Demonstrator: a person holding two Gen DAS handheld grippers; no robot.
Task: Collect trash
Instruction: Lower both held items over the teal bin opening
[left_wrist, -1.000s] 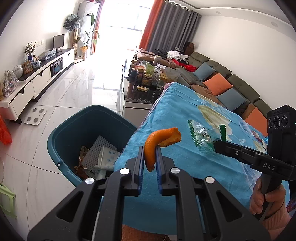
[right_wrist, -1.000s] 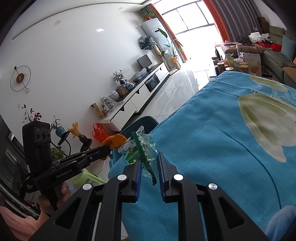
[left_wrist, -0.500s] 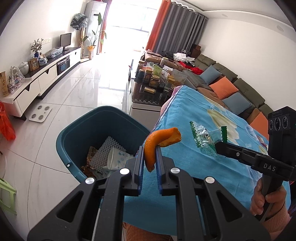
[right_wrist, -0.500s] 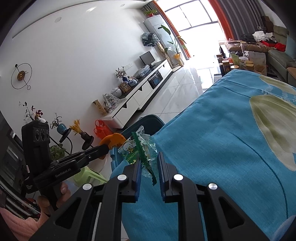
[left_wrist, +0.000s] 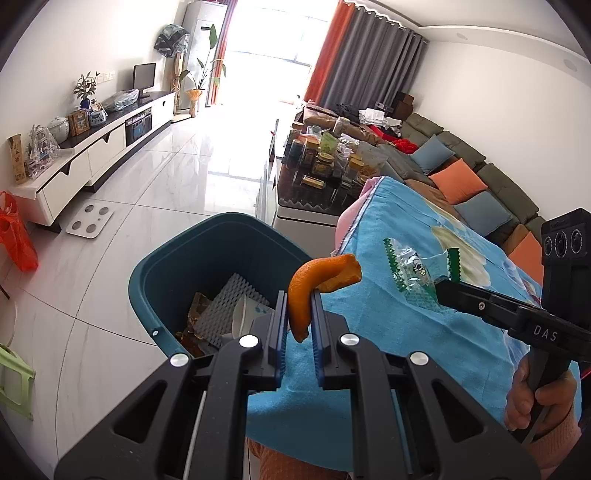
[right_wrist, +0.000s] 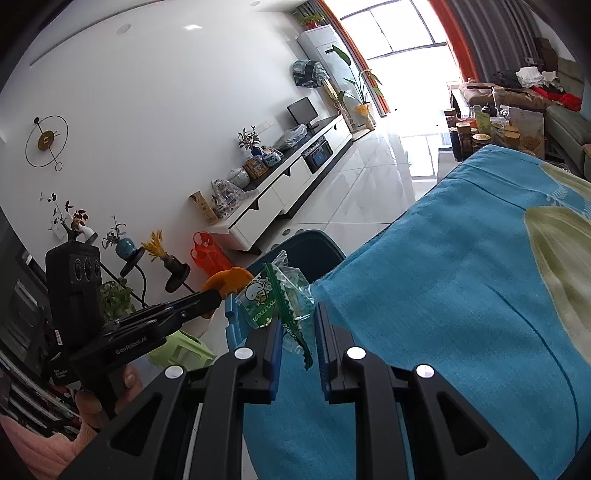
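At the far left of the left wrist view we see a white cabinet (left_wrist: 92, 147) along the wall, an orange bag (left_wrist: 16, 236) on the floor beside it, and a white scale (left_wrist: 90, 221) on the tiles. Further right stands a dark teal bin (left_wrist: 173, 266) on the floor, just beside the table's edge, with paper and wrappers already lying inside. Our left gripper (left_wrist: 297, 325) pinches an orange peel (left_wrist: 314, 280) between its blue pads, and the peel curls up above the bin's near rim and the edge of the blue cloth (left_wrist: 406, 332) that covers the table. To the right, our right gripper (left_wrist: 441, 290) reaches in over the cloth, clamped on a clear snack wrapper (left_wrist: 413, 269) with green zigzag edges; a hand (left_wrist: 532, 395) grips its handle. In the right wrist view, the same wrapper (right_wrist: 277, 299) sits between the right gripper's (right_wrist: 297, 332) pads, held above the cloth's (right_wrist: 443, 295) edge, with the bin (right_wrist: 314, 251) beyond it.
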